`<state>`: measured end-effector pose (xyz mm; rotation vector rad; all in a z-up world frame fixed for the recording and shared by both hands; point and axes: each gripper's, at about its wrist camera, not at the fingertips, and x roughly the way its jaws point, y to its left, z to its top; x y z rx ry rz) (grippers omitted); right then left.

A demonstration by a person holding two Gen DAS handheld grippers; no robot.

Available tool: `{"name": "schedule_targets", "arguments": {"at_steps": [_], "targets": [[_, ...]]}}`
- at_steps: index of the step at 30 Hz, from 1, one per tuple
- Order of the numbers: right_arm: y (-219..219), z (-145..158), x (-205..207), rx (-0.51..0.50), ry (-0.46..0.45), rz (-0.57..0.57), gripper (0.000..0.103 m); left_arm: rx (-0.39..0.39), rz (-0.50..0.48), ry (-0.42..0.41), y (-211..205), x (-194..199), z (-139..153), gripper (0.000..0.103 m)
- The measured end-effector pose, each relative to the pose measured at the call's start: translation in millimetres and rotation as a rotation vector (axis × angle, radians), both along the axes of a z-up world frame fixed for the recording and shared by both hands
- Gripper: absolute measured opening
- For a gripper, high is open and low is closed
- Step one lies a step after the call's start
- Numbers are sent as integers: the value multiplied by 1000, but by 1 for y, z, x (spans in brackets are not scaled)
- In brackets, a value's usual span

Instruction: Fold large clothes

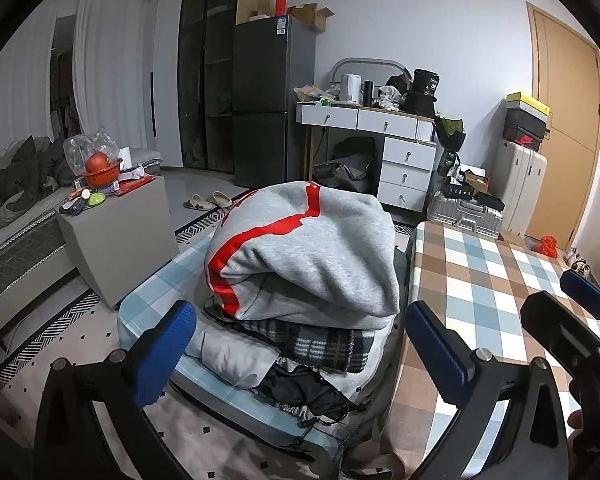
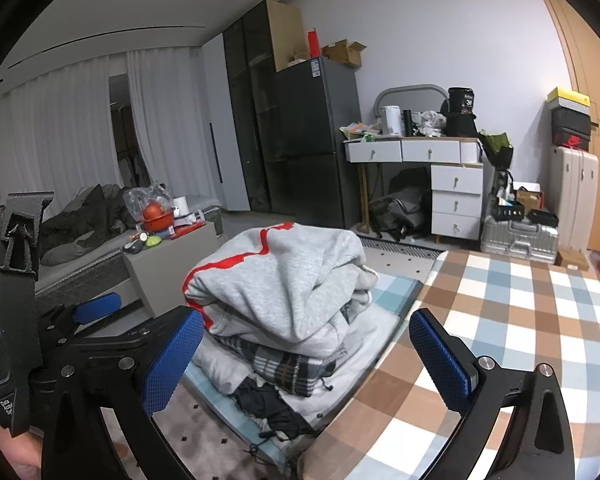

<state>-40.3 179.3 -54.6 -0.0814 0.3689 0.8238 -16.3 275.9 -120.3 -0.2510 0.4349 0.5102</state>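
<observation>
Left gripper [image 1: 300, 348] and right gripper [image 2: 308, 352] both spread wide, holding nothing. Grey sweatshirt [image 1: 312, 252] with red stripe sits folded atop clothes pile [image 1: 300, 352] on a low stool, beside checkered surface [image 1: 500, 280].

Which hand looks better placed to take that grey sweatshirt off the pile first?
Probably the left: its tongs stand open with the grey sweatshirt centred between them. The right tongs, also open, straddle the checked table's edge.

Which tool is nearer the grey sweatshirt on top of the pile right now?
Left, slightly. The left tool faces the grey sweatshirt head-on; the right tool sits toward the checked table.
</observation>
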Motion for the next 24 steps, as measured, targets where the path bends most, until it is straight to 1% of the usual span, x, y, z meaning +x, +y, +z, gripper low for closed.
{"name": "schedule_targets", "arguments": {"at_steps": [17,19,21,24], "targets": [[1,2,0,2,8,-4,103,18,5,5,-2,0,0,102],[0,1,1,6,14,-7,103,28,-6,5,-4,0,-1,102],[-2,0,1,10,18,-9,103,13,-47,-15,-5,0,-2,102],[-5,-4,3,18,31,-15,103,14,-26,4,-6,3,-3,102]]}}
